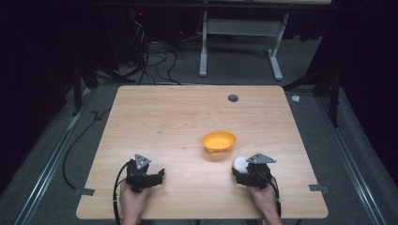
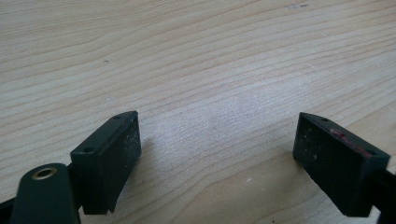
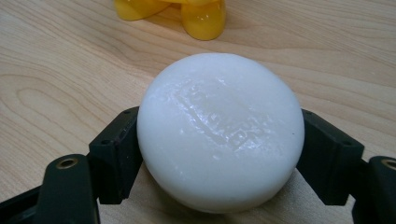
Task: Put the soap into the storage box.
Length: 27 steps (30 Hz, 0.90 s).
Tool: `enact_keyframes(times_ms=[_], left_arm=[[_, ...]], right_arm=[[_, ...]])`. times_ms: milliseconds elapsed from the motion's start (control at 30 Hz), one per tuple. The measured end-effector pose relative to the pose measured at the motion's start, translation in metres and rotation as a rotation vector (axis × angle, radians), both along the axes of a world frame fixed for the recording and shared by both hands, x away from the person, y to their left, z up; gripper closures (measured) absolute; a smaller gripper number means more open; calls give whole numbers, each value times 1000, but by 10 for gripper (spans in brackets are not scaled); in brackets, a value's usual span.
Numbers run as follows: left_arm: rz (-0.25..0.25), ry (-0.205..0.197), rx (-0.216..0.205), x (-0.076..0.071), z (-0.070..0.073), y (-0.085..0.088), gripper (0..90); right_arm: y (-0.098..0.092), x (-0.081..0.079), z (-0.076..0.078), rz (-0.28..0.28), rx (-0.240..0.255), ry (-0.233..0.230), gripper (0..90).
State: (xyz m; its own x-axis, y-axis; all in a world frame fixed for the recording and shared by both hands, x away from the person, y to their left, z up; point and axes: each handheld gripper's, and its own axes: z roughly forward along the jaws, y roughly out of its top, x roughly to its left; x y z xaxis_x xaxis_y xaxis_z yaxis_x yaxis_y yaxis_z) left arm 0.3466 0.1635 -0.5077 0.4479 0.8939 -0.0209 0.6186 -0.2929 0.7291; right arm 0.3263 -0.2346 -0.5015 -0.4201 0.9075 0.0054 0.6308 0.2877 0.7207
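A round white bar of soap with raised lettering lies on the wooden table, just in front of a yellow-orange bowl. My right gripper sits low at the front right, its two black pads pressed against the sides of the soap. The bowl's yellow feet show just beyond the soap. My left gripper rests at the front left, pointing right. Its jaws stand wide apart over bare wood with nothing between them.
A dark round grommet sits near the table's far edge. Grey tape tabs mark the front left edge and front right edge. Beyond the table are a white desk frame and loose cables on the floor.
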Motion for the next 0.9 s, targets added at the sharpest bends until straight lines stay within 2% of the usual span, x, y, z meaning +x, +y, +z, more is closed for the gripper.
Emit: enact_keyframes(times_ms=[500, 900], left_arm=[[-1, 1, 0, 0, 0, 0, 155], [-1, 1, 0, 0, 0, 0, 155]], right_arm=[[1, -2, 3, 11, 8, 0, 249], [9, 0, 17, 46, 46, -21, 249]])
